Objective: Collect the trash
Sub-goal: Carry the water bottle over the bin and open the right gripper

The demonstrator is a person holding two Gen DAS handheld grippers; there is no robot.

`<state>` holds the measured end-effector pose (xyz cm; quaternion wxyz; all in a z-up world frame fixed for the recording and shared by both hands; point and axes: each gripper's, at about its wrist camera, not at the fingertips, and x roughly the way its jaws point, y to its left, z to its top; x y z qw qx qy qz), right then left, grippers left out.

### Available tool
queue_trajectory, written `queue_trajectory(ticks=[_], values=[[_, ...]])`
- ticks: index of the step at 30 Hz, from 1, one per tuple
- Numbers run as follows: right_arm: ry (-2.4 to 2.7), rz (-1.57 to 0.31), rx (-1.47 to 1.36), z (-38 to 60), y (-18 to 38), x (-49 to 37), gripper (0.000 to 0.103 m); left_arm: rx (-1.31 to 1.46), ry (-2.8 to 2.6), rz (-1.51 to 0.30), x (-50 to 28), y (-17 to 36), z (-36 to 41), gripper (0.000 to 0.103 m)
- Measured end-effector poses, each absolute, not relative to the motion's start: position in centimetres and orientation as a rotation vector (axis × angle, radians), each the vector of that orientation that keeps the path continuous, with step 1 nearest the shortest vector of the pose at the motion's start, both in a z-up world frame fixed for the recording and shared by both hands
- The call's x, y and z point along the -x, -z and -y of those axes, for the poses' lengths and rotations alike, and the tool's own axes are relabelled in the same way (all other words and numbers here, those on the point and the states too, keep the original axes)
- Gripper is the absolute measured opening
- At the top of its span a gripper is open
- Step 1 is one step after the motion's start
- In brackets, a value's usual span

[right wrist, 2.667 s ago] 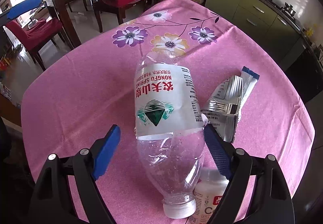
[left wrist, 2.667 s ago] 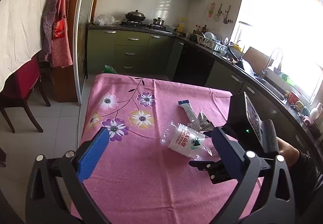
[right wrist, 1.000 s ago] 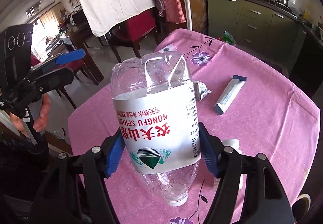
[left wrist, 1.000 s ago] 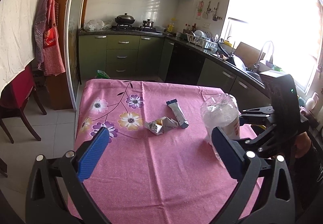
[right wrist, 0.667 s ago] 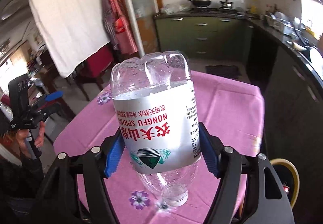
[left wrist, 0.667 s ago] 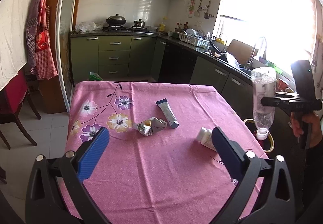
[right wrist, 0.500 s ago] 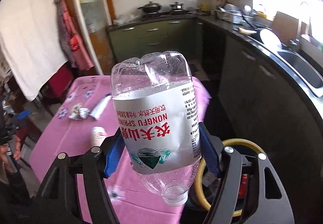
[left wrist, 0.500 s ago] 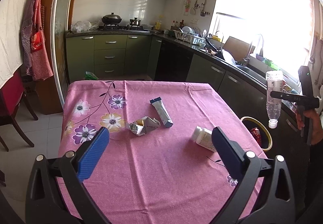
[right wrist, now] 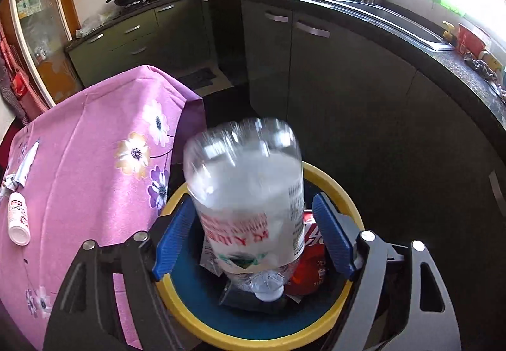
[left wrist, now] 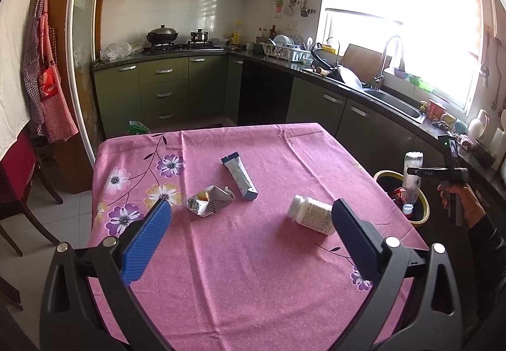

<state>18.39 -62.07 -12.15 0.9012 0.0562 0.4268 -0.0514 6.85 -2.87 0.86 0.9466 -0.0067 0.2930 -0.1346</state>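
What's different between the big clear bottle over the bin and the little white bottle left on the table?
The clear water bottle hangs cap-down over the yellow-rimmed bin, between the right gripper's just-opened jaws; the white pill bottle lies on its side on the pink tablecloth. The water bottle is see-through and larger; the pill bottle is opaque and squat. Both have white caps and printed labels.

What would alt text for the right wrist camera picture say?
An upside-down clear plastic water bottle, blurred, sits between open blue jaws of the right gripper, which have just been opening, above a yellow-rimmed bin. A pink flowered tablecloth lies left.
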Motion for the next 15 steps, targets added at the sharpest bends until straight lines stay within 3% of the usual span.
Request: queue_trajectory(ticks=[15], values=[[-0.086, -0.772, -0.062, 53.0, 8.2, -12.6, 0.082, -0.099, 0.512, -0.658, -9.6, 2.4, 7.2, 0.097]])
